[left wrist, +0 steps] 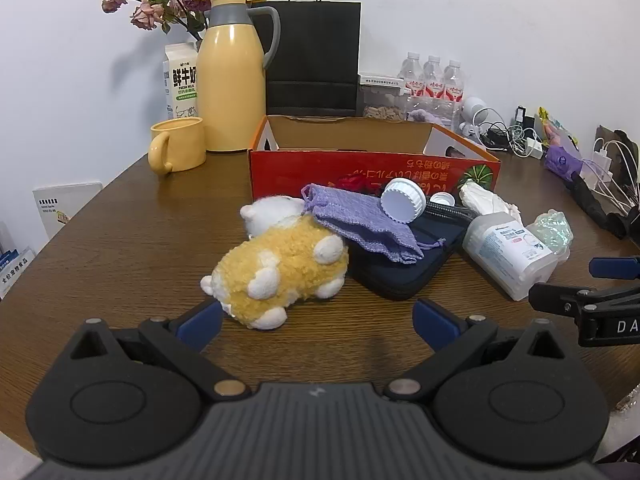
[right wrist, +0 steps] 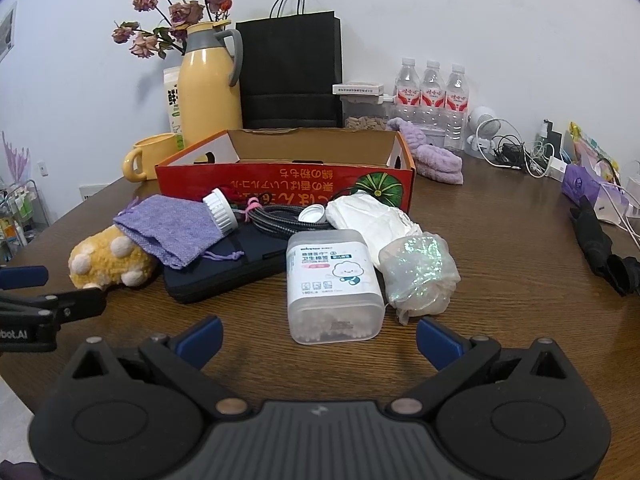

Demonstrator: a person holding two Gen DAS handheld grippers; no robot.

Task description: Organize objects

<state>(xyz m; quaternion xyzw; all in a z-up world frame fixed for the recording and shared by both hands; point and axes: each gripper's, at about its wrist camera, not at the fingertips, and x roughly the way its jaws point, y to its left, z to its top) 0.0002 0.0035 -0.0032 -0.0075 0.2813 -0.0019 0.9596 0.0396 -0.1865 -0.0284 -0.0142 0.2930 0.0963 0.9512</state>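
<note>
An open red cardboard box (left wrist: 372, 168) (right wrist: 280, 178) stands mid-table. In front of it lie a yellow-and-white plush toy (left wrist: 280, 268) (right wrist: 108, 260), a purple knit pouch (left wrist: 360, 220) (right wrist: 172, 224), a navy zip case (left wrist: 404, 268) (right wrist: 232, 264), a white jar lid (left wrist: 403, 200), a cotton-swab box (right wrist: 332, 284) (left wrist: 508, 252), a crinkly plastic bag (right wrist: 418, 276) and a white folded cloth (right wrist: 368, 216). My left gripper (left wrist: 318, 322) is open, just before the plush toy. My right gripper (right wrist: 318, 336) is open, just before the swab box.
At the back stand a yellow thermos (left wrist: 232, 80), a yellow mug (left wrist: 176, 144), a milk carton (left wrist: 180, 80), a black paper bag (left wrist: 316, 60) and water bottles (right wrist: 432, 92). Cables and chargers (right wrist: 520, 152) and a black umbrella (right wrist: 600, 248) lie at the right.
</note>
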